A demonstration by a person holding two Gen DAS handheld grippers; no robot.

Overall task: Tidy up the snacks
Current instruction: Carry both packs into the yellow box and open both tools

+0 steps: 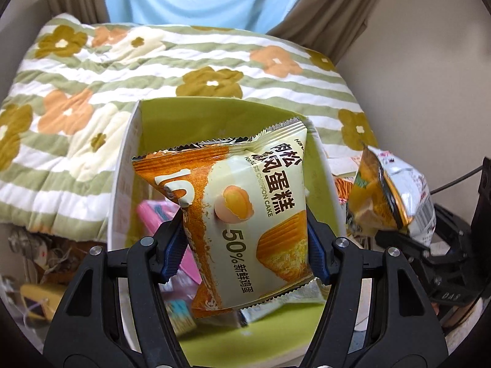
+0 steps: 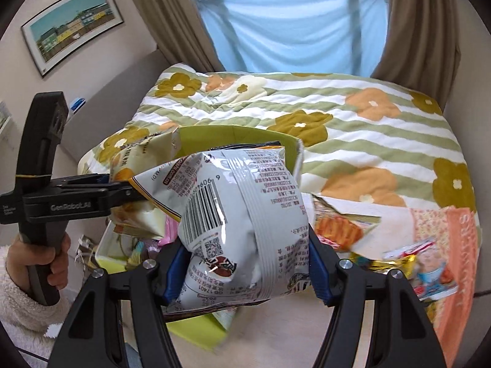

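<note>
Left wrist view showed the left hand-held gripper (image 1: pixel 245 242) clamping an orange-and-cream chiffon cake packet (image 1: pixel 245 214) over the green open box (image 1: pixel 196 119), likely for dropping in; at frame centre, the right hand-held gripper (image 2: pixel 242 263) gripped a silver crinkled snack bag (image 2: pixel 245 214) beside it.

Box floor (image 1: pixel 245 334) largely hidden behind cake packet (image 1: pixel 245 214); pink packet (image 1: pixel 153 217) inside blurred, print unreadable. Loose wrappers (image 2: pixel 429 270) at far right smeared, labels illegible. Silver bag (image 2: pixel 245 220) covering box's near rim.
</note>
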